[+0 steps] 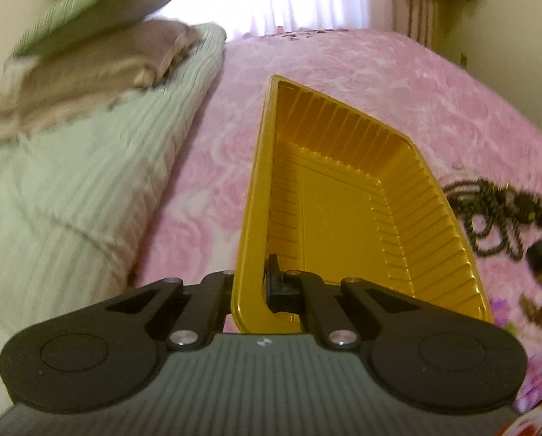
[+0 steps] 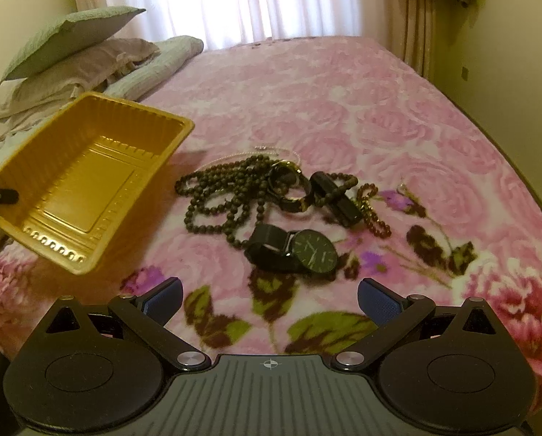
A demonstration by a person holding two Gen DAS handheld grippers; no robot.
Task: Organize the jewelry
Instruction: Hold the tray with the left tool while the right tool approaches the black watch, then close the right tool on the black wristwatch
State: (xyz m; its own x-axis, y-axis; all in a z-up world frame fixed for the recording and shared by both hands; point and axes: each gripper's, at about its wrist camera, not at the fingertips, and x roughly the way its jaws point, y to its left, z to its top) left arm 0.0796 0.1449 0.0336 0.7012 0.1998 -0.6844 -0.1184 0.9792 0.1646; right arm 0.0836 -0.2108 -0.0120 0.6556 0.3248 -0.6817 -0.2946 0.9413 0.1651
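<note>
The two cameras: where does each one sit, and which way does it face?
Left wrist: sits on the left tool, looks along the gold tray it grips, over the pink bed toward the window; only its own fingers show.
Right wrist: sits on the open right tool, looks at the watch and beads; its blue pads show.
Shared: tray, beads, bed, pillows.

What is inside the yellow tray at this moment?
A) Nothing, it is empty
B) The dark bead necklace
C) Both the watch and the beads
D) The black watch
A: the yellow tray, held up by the left hand-held gripper, shows only its bare ribbed bottom, while the black watch and the dark bead necklace lie on the pink blanket.
</note>
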